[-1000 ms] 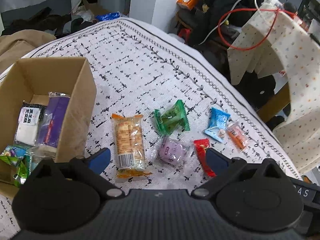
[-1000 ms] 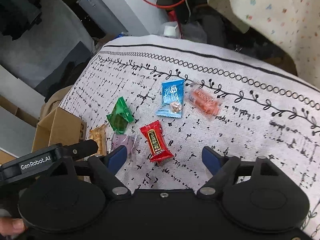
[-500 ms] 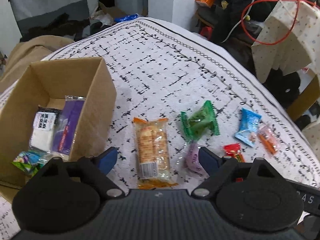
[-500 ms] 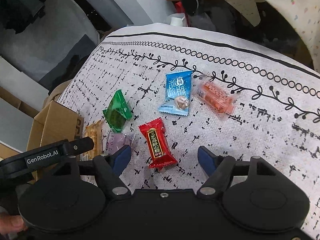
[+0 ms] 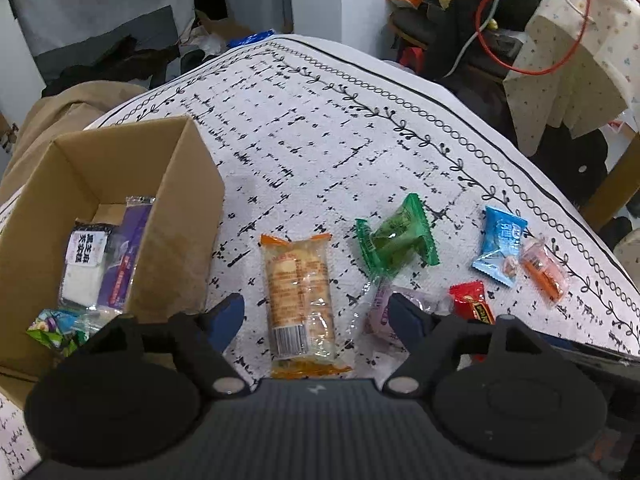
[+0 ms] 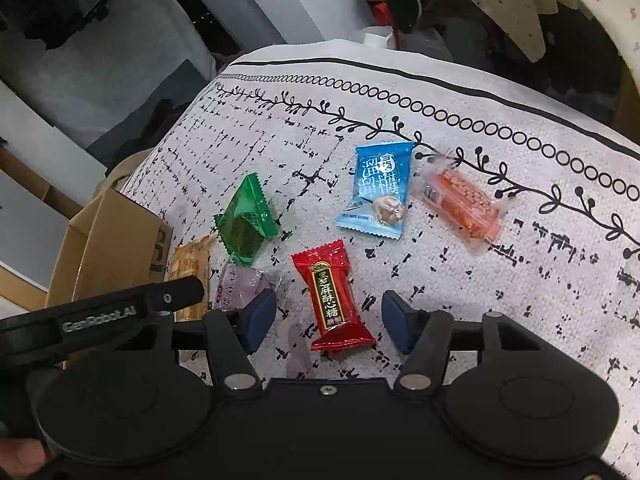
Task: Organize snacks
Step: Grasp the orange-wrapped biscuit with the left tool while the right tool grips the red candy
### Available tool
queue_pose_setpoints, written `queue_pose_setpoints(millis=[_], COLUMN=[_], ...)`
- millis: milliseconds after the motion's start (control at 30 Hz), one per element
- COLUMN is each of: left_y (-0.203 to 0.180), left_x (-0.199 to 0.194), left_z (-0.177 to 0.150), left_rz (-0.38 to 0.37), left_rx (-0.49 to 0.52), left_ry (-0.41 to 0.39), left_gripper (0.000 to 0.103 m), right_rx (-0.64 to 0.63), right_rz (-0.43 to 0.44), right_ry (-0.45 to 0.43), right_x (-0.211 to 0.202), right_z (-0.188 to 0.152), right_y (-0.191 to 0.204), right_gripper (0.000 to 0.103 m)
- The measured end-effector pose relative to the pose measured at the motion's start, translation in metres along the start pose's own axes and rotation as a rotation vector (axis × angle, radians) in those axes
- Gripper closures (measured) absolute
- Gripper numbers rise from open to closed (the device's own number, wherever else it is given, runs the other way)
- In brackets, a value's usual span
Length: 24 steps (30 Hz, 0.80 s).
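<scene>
Several wrapped snacks lie on the patterned cloth. My left gripper (image 5: 314,318) straddles the long orange biscuit pack (image 5: 298,296); its jaws are closing, with gaps left on both sides of the pack. My right gripper (image 6: 328,322) straddles the red candy (image 6: 332,300); its jaws are closing too and stand clear of the wrapper. A green candy (image 5: 396,238), a lilac candy (image 5: 380,312), a blue pack (image 6: 378,190) and an orange stick pack (image 6: 460,200) lie around them. The cardboard box (image 5: 176,184) at the left holds several snacks.
The table edge (image 5: 520,160) curves along the right, with a draped floral cloth (image 5: 568,60) and a red cable beyond it. In the right wrist view the left gripper's body (image 6: 100,316) sits close on the left, with a fingertip at the lower left corner.
Both pairs of jaws have narrowed. The left gripper has tilted and shifted so the biscuit pack lies between its fingers. The right gripper has come down closer around the red candy.
</scene>
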<state>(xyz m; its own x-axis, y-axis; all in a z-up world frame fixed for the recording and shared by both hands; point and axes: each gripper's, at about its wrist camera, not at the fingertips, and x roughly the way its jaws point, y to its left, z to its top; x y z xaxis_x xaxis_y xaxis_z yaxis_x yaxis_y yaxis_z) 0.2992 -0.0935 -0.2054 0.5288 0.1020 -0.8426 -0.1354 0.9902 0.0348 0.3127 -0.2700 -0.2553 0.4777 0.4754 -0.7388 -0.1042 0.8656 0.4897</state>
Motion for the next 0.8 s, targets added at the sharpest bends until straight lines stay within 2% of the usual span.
queue_pose_setpoints(millis=[167,333,400,467,500,633,800], left_y=[0.007,0.012,0.017,0.021,0.022,0.022,0.026], left_x=[0.019,0.029,0.032,0.032,0.032,0.026,0.009], left_z=[-0.004,-0.009,-0.009,-0.009,-0.008,-0.008,-0.006], left_rz=[0.011,0.001,0.001,0.001,0.000,-0.019,-0.038], left_rx=[-0.027,-0.056,-0.083,-0.101,-0.104,-0.115,-0.130], left_ry=[0.065,0.104,0.119,0.113,0.114,0.116,0.081], left_gripper=[0.043,0.050,0.062,0.068,0.068,0.069,0.069], right_rx=[-0.031,-0.056,-0.055,-0.062,-0.069,-0.094,-0.101], right_rz=[-0.009,-0.025,-0.032,-0.042,-0.047,-0.069,-0.068], right_ry=[0.000,0.000,0.000,0.003,0.006,0.024,0.023], right_x=[0.006,0.007,0.007,0.006,0.006,0.005,-0.001], right_z=[0.000,0.000,-0.001,-0.001,-0.002,-0.006,-0.007], right_y=[0.005,0.008,0.007,0.008,0.009,0.013,0.016], right_gripper=[0.047,0.050,0.053,0.058,0.060,0.080,0.083])
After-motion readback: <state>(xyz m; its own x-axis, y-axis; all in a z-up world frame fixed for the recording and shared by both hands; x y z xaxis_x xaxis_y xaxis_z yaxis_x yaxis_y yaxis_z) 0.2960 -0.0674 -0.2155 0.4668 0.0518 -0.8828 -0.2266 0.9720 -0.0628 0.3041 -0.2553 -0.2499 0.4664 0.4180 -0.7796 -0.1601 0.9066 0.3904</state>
